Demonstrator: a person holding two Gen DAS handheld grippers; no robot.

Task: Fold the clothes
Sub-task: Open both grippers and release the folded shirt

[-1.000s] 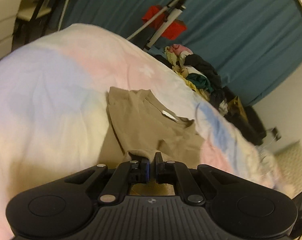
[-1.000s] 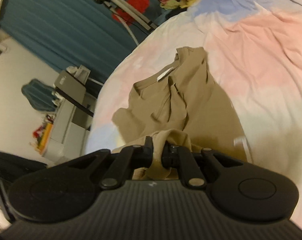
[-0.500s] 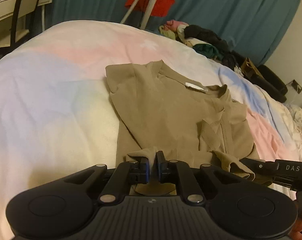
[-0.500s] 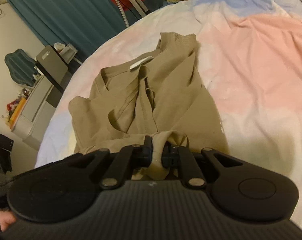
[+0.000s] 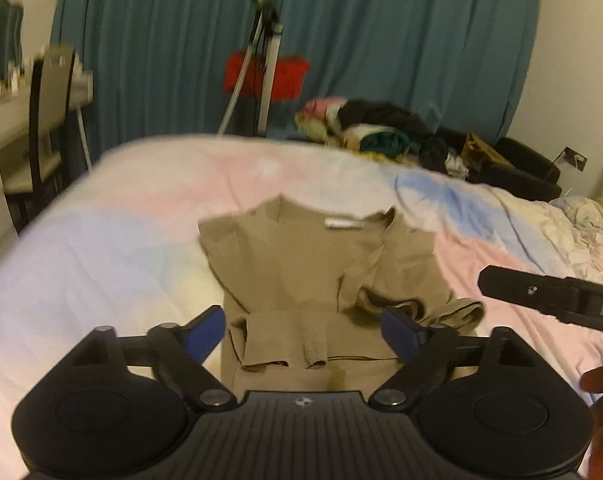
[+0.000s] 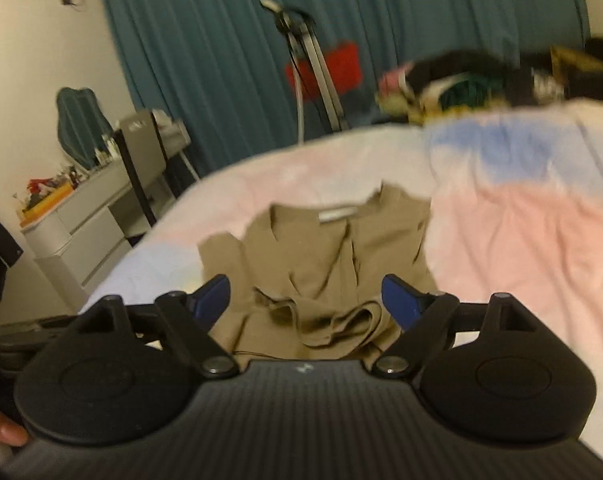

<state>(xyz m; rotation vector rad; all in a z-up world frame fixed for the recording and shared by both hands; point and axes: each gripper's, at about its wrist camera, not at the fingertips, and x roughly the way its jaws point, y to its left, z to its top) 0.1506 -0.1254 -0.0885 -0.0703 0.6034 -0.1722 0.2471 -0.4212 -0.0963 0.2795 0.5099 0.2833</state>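
1. A second ago both my claws were pinched shut on the bottom hem of the tan shirt (image 5: 301,276). Now my left claw (image 5: 303,334) stands wide open with its blue-tipped fingers far apart and nothing between them.
2. My right claw (image 6: 305,300) is the same: spread wide, empty, hanging just over the near edge of the cloth.
3. The shirt lies on the pastel bedspread (image 5: 101,264), collar and white neck label (image 5: 343,223) at the far end. The hem I carried now sits on top of the body, rumpled into a loose roll (image 6: 341,328) on the right side.
4. So I judge the bottom-up fold has been laid and released, shortening the garment.
5. It is not tidy: the right side bunches, and a folded sleeve shows as a ridge near the middle. I would smooth or re-pinch that roll before another fold.
6. A heap of other clothes (image 5: 373,128) waits at the far edge of the bed.
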